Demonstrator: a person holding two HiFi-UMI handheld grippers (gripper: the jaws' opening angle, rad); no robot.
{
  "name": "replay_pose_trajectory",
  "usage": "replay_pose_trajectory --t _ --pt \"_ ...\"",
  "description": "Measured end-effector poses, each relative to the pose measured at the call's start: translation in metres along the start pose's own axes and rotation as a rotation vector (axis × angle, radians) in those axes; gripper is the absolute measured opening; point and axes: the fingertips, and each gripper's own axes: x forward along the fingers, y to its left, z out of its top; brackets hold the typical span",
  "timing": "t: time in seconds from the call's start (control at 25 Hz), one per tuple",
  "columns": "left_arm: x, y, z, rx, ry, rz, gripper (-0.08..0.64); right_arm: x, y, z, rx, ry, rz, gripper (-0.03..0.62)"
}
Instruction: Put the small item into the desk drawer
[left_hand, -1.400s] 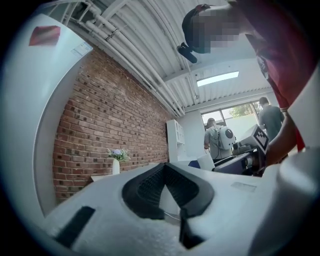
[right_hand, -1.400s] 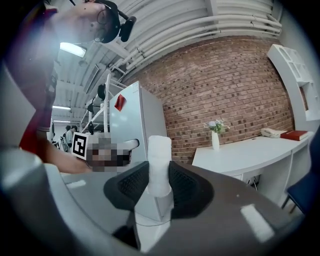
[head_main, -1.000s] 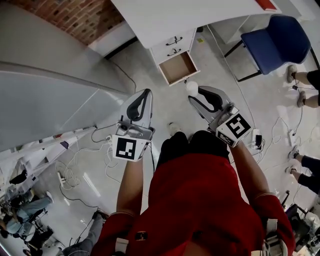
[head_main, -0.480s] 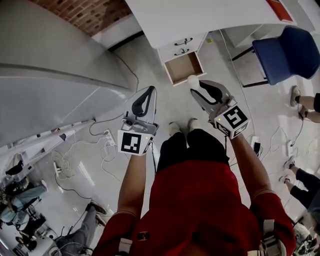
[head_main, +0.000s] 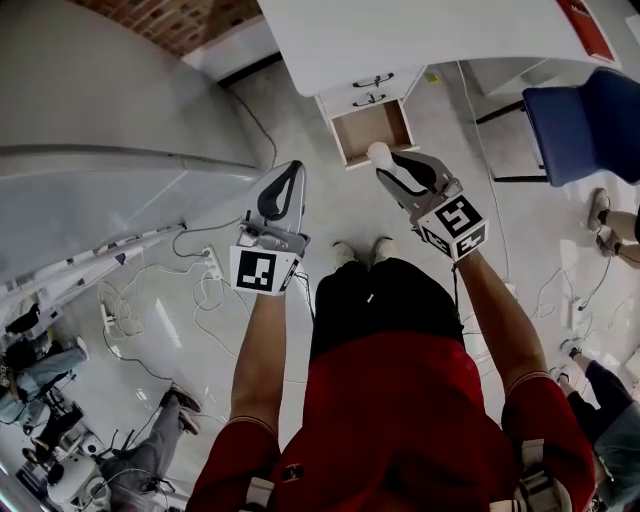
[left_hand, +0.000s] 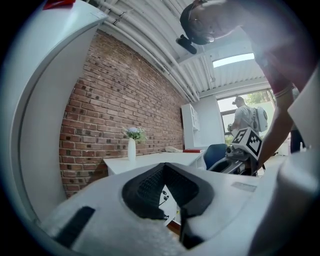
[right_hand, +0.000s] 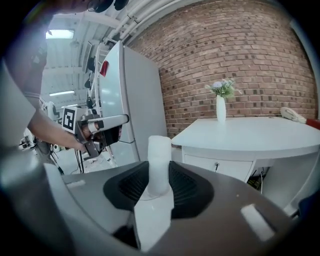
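A small white bottle (head_main: 380, 155) (right_hand: 159, 162) stands upright between the jaws of my right gripper (head_main: 388, 168) (right_hand: 160, 177), which is shut on it. In the head view the bottle hangs just in front of the open wooden-bottomed drawer (head_main: 372, 130) of the white desk (head_main: 420, 40). The drawer holds nothing that I can see. Two closed drawer fronts with dark handles (head_main: 370, 90) sit above it. My left gripper (head_main: 292, 170) (left_hand: 167, 195) is held to the left of the drawer, its tips together and holding nothing.
A blue chair (head_main: 585, 110) stands right of the desk. A large grey cabinet (head_main: 100, 120) fills the left side. Cables (head_main: 130, 300) trail over the floor at the left. A vase with flowers (right_hand: 221, 107) stands on the desk. People's legs (head_main: 620, 225) show at the right edge.
The person has stepped toward the desk. The open drawer now lies closer to both grippers, and the right gripper with the bottle has come up to its front edge.
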Motion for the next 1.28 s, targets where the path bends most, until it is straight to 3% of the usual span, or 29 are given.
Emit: replay_pose_trajectory --t 0.48,1.28 --pt "0.042 0.029 -0.096 -0.007 0.002 0.034 0.005 0.084 -0.061 -0.099 -0.026 0.122 0.025 0.137" --pt "0.09 0.07 -0.303 0.006 0.02 0.052 0.005 0.209 -0.141 -0.285 -0.128 0.268 0.047 0.137"
